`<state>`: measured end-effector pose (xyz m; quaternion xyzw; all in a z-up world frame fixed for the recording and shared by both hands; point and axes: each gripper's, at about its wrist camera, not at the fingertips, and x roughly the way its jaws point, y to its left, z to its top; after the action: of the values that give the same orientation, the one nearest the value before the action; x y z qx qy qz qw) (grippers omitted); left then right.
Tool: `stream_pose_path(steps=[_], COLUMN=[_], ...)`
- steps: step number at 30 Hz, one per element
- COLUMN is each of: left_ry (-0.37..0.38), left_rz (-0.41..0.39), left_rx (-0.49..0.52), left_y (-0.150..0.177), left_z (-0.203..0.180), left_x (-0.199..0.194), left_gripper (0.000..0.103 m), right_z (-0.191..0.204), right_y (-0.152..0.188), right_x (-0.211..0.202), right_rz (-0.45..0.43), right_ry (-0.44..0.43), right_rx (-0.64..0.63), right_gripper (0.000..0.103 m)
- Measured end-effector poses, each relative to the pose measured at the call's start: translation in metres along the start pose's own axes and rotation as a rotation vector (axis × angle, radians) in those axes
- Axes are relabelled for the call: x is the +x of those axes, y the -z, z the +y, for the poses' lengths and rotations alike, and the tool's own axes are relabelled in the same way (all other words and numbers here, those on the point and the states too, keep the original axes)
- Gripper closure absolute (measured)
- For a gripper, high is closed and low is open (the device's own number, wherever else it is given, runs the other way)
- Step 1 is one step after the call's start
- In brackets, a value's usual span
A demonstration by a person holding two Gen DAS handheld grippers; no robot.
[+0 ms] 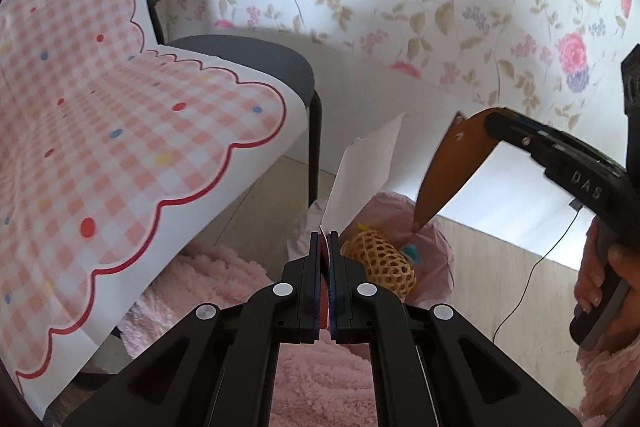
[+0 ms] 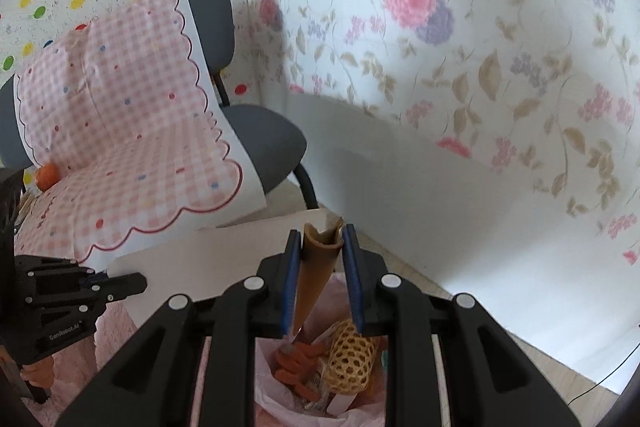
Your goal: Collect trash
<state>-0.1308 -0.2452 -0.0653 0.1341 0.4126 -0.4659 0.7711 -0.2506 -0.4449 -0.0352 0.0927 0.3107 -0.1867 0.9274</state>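
Note:
My left gripper [image 1: 327, 233] is shut on a white sheet of paper [image 1: 364, 171] that sticks up above a trash bin lined with a pink bag [image 1: 436, 251]. My right gripper [image 2: 320, 239] is shut on a brown cone-shaped wrapper [image 2: 314, 275] and holds it right over the same bin [image 2: 276, 399]; the wrapper also shows in the left wrist view [image 1: 452, 163]. In the bin lie a yellow foam fruit net [image 2: 350, 359] and orange peel pieces [image 2: 296, 363]. The left gripper [image 2: 120, 285] and its paper [image 2: 208, 259] show at the left in the right wrist view.
A grey chair [image 2: 264, 143] draped with a pink checked cloth [image 2: 120, 147] stands left of the bin. A floral wall [image 2: 440, 47] rises behind. A pink fluffy rug [image 1: 312, 379] lies under the bin. A black cable [image 1: 532, 279] runs across the wooden floor.

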Motion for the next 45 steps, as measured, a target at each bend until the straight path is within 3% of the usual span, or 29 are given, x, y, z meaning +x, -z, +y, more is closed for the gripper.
stream_pose_path(steps=[4,6,7,9,11,20,23,28,32,35,39,45], left_ry=[0.002,0.01,0.014,0.009,0.016,-0.036,-0.083,-0.148,-0.192,-0.236,-0.345,-0.447], left_rz=[0.012,0.028,0.042,0.052,0.052,-0.018,-0.053,-0.107,-0.153,-0.175,-0.152,-0.119], left_rx=[0.016,0.029,0.037,0.046,0.05,-0.042,-0.055,-0.079,-0.095,-0.117,-0.151,-0.256], left_y=[-0.007,-0.009,-0.01,-0.01,-0.01,-0.014,-0.013,-0.016,-0.017,-0.016,-0.01,0.006], left_z=[-0.005,-0.009,-0.012,-0.015,-0.017,0.018,0.029,0.04,0.047,0.053,0.062,0.08], left_x=[0.008,0.014,0.019,0.026,0.028,0.004,-0.011,-0.036,-0.062,-0.08,-0.096,-0.119], left_gripper=[0.096,0.093,0.088,0.06,0.053,0.052,0.047,0.042,0.022,0.015,0.013,0.012], right_z=[-0.002,-0.004,-0.005,-0.009,-0.011,-0.011,-0.002,0.016,0.023,0.033,0.052,0.088], right_y=[0.004,0.004,0.003,0.002,0.002,0.001,-0.002,-0.011,-0.018,-0.027,-0.039,-0.047], right_x=[0.011,0.01,0.009,0.008,0.008,0.011,0.01,0.004,-0.002,-0.009,-0.012,-0.009], right_rz=[0.032,0.022,0.018,0.014,0.015,0.023,0.019,0.017,0.044,0.026,0.028,0.035], right_ry=[-0.036,-0.035,-0.033,-0.03,-0.03,-0.045,-0.064,-0.095,-0.179,-0.201,-0.263,-0.312], right_rx=[0.008,0.01,0.012,0.018,0.026,0.026,0.017,-0.021,0.008,-0.003,-0.019,-0.115], right_gripper=[0.057,0.056,0.055,0.054,0.054,0.054,0.054,0.04,0.015,0.006,0.006,0.006])
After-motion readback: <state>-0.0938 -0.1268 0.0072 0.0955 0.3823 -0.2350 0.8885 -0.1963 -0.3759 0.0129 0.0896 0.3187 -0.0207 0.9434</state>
